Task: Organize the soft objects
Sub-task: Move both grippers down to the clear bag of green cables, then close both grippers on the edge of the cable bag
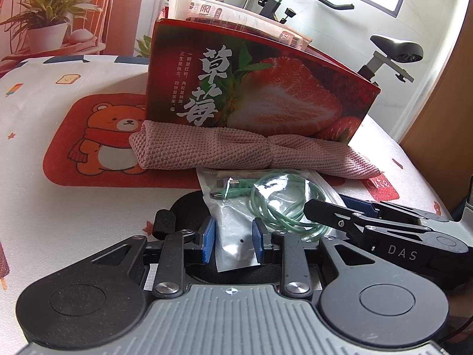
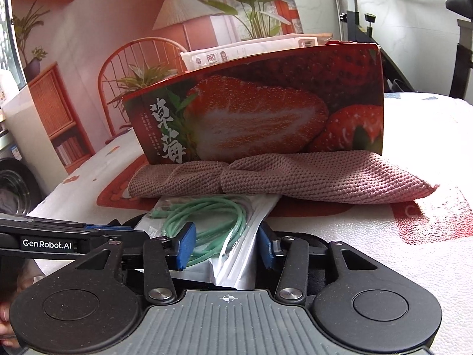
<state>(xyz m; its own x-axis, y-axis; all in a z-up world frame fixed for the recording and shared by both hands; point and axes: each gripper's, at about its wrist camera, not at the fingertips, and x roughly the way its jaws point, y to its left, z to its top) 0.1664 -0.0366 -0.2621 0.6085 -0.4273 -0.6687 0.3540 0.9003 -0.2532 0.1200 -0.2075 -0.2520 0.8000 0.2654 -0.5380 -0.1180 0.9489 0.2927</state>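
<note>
Left gripper (image 1: 233, 244): we see its blue pads set partly apart, straddling the near end of the clear bag (image 1: 236, 233); whether they press it we cannot tell.
Right gripper (image 2: 226, 248): we see a wider gap, pads either side of the same bag (image 2: 233, 236); contact on the 3 o'clock pad is hidden by the plastic, so its grip is uncertain.
Clear bag: holds a coiled green cable (image 1: 278, 207) and lies flat at 12 o'clock of both grippers.
Pink knitted cloth (image 1: 236, 151): rolled, lying along the foot of the strawberry box (image 1: 260, 88), touching it; its far edge overlaps the bag.
Strawberry box: upright, with white packets (image 1: 236, 14) standing in it.
Bear mat (image 1: 97, 136): we find it under the cloth and box, at 10 o'clock in the left view.
Open room: the printed bed cover (image 2: 384, 236) shows bare at 3 o'clock of the right gripper and at 9 o'clock of the left.
</note>
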